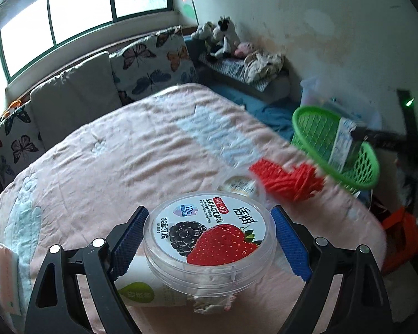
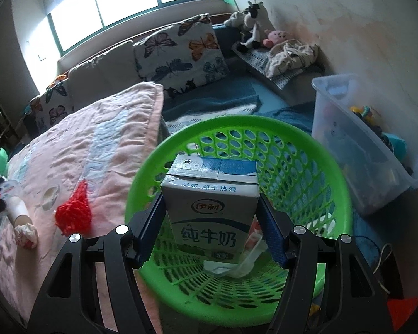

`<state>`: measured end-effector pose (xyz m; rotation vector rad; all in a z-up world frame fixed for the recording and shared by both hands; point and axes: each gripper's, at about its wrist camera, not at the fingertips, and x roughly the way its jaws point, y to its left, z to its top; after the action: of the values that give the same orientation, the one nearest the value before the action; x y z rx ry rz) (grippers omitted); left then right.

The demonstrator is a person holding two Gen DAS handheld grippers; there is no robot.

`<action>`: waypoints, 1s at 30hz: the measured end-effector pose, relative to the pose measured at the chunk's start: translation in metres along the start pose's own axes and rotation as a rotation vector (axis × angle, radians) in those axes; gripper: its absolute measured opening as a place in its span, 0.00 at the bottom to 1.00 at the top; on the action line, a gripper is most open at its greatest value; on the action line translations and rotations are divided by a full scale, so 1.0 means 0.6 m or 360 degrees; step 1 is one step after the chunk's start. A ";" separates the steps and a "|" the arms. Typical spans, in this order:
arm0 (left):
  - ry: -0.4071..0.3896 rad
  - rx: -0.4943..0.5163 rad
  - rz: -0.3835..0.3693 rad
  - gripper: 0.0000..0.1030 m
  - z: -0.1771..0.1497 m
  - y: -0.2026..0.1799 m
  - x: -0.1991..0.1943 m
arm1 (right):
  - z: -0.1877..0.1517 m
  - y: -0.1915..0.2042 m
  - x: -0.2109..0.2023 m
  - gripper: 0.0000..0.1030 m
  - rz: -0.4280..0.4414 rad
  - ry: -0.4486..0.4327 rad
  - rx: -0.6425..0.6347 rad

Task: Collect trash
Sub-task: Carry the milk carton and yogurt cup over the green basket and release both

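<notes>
The green basket (image 2: 306, 183) stands at the right edge of the bed (image 1: 111, 153); it is light, stiff plastic with holes. The right gripper (image 2: 209, 231) is clamped on the milk carton (image 2: 211, 208), which it holds upright over the basket, above a wrapper at the bottom. The carton looks empty and light, with walls that dent easily, so the flat sides are the best hold. The left gripper (image 1: 206, 239) grips the yogurt tub (image 1: 209, 236) at its round lid, jaws wide. I judge the tub smooth and slippery. A red net (image 1: 289, 181) lies beyond it, soft and light, near the basket.
</notes>
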<state>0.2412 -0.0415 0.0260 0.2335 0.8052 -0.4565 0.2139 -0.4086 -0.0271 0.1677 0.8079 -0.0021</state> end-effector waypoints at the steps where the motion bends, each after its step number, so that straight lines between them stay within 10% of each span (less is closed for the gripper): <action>1: -0.0019 0.0000 -0.0008 0.83 0.005 -0.005 -0.007 | -0.001 -0.004 0.003 0.65 0.0003 0.0009 0.0012; 30: -0.0023 0.0016 -0.0372 0.83 0.121 -0.261 0.088 | -0.047 -0.070 -0.141 0.72 -0.0040 -0.0227 -0.0009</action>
<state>0.2448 -0.2222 0.0314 0.1454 0.8197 -0.6814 0.1324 -0.4510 0.0083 0.1505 0.6678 -0.0352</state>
